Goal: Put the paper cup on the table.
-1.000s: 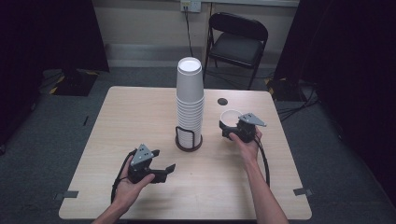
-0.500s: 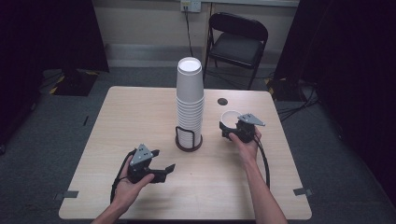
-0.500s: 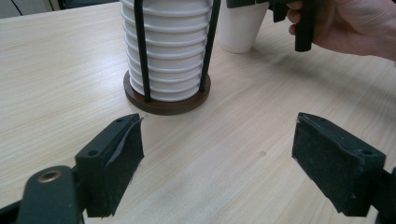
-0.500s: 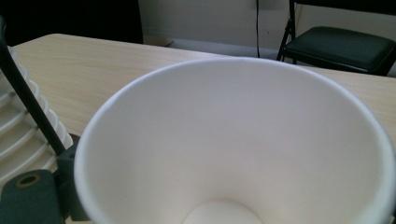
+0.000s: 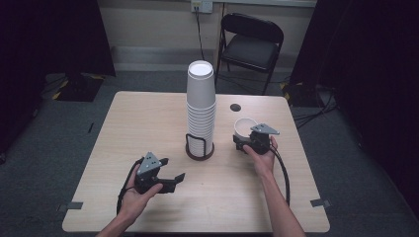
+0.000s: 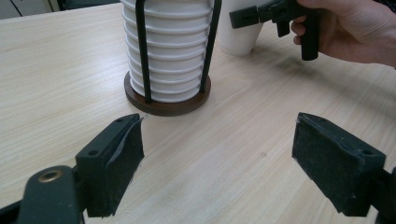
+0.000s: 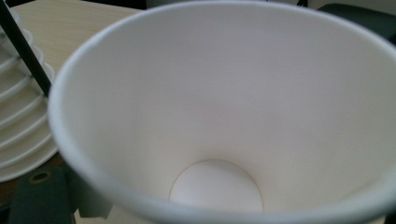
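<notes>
The left gripper [image 5: 170, 178] rests on the table [image 5: 148, 118], jaws wide and empty. The inverted cup stack [image 5: 200, 106] stands in its holder [image 5: 199, 148] at centre. Right of it, the upright paper cup [image 5: 244, 127] sits between the right gripper's [image 5: 243, 143] jaws, which have just been closing; whether they grip it cannot be told.

Cup stack [image 5: 200, 108] mid-table, single cup [image 5: 243, 126] right, chair [image 5: 252, 42] behind
</notes>
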Demonstrator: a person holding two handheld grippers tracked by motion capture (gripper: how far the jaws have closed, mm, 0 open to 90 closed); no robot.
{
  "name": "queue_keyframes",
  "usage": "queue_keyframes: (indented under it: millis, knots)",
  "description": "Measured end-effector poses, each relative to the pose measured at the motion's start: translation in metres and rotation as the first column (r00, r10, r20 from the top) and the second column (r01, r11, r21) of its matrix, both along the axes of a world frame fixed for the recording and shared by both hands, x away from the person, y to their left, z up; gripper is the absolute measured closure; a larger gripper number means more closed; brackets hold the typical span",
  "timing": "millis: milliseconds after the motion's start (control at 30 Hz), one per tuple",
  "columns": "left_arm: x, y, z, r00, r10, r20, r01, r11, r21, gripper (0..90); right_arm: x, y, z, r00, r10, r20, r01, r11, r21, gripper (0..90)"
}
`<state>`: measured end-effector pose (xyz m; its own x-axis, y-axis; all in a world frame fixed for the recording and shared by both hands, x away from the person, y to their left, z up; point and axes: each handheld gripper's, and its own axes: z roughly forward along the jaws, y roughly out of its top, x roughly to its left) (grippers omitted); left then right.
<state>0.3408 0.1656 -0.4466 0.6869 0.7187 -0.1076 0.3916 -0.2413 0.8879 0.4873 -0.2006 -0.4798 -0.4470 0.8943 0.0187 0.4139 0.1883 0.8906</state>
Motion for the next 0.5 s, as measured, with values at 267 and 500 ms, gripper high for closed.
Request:
queue_keyframes:
  millis: [267,500]
  knots:
    - [0.001,0.0,0.0,1.0,0.005,0.0,-0.005,1.0,0.006,16.3,-0.011,-0.006,-0.014,0.9991,-0.008,-0.042,0.007,1.0,-0.029,13.1]
    - [0.001,0.001,-0.001,0.9998,0.018,0.0,-0.018,0.9997,0.015,16.4,-0.023,-0.013,-0.012,0.9988,-0.005,-0.05,0.004,1.0,-0.024,13.1]
